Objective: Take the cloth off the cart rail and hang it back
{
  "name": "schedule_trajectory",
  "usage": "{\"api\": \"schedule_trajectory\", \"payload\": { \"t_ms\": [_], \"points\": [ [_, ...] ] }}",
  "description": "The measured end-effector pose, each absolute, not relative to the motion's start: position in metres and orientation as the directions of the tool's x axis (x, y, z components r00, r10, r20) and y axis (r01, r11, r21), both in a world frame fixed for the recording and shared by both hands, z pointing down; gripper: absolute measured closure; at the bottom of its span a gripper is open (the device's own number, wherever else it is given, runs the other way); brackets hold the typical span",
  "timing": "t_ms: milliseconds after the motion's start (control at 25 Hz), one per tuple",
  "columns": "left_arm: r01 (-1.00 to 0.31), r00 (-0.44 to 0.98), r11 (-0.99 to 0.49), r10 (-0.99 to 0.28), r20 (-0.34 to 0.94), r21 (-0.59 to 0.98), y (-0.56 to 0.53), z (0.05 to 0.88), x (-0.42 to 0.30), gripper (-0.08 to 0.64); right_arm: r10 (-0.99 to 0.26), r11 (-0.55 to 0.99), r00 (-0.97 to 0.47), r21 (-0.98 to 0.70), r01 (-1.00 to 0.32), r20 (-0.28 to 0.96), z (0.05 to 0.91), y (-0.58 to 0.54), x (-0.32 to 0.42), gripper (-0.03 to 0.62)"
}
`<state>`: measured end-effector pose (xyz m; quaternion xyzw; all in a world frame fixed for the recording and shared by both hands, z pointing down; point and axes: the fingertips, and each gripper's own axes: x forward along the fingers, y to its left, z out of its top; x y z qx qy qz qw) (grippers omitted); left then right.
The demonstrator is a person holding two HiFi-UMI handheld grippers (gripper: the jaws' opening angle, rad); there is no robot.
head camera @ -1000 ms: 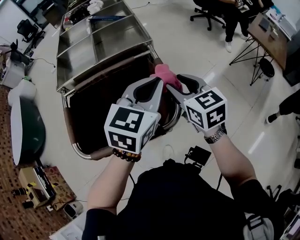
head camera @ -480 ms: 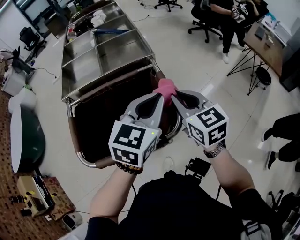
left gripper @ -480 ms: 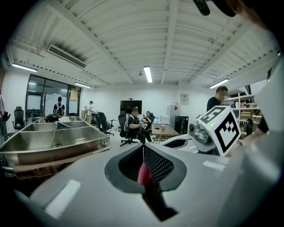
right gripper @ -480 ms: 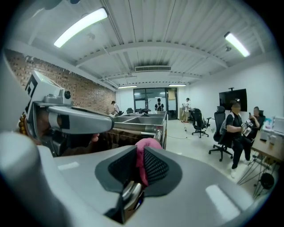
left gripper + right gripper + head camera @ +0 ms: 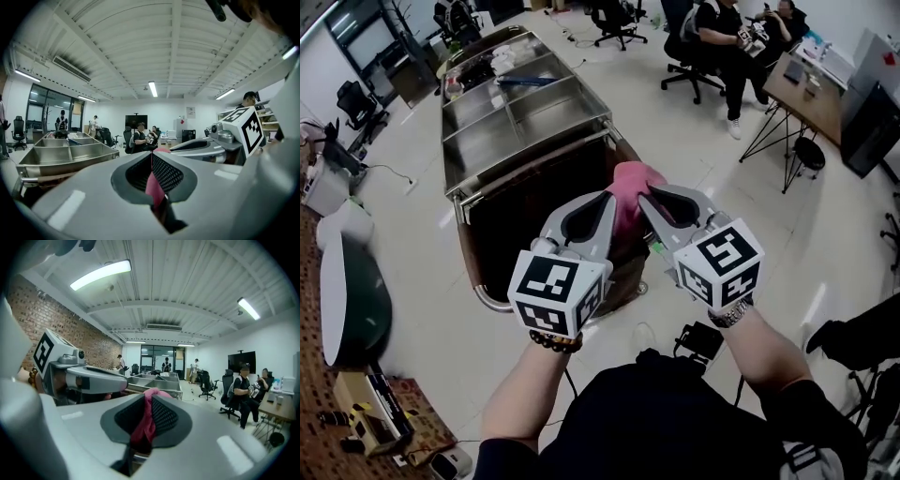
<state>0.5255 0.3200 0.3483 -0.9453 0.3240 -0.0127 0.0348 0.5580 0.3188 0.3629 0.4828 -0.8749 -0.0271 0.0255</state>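
Note:
The pink cloth (image 5: 628,199) hangs bunched between both grippers, above the near end of the steel cart (image 5: 525,112). My left gripper (image 5: 613,199) is shut on a thin fold of the cloth (image 5: 153,186), which shows between its mesh pads. At its right, my right gripper (image 5: 645,195) is shut on a thicker wad of the cloth (image 5: 142,420). The two grippers' tips nearly touch. The cart's curved end rail (image 5: 490,303) lies below and to the left of the cloth; whether the cloth still touches the cart is hidden by the grippers.
The cart's open steel trays (image 5: 61,152) stretch away from me. People sit on office chairs (image 5: 712,47) at the back right, near a desk (image 5: 811,89) and a tripod stool (image 5: 806,150). A green oval object (image 5: 352,272) and boxes (image 5: 370,417) lie on the floor at the left.
The right gripper's jaws have closed on the cloth. The pink cloth, bunched at the cart's end a second ago, now hangs longer between the two grippers.

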Motion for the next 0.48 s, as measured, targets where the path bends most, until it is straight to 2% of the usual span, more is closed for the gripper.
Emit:
{"api": "schedule_trajectory", "payload": {
  "t_ms": [480],
  "points": [
    [-0.626,0.779,-0.773,-0.618,-0.102,-0.098,0.419,0.316,0.434,0.557,-0.845,0.498,-0.515,0.142,-0.856,-0.145,0.29,0.442,0.475,0.552]
  ]
}}
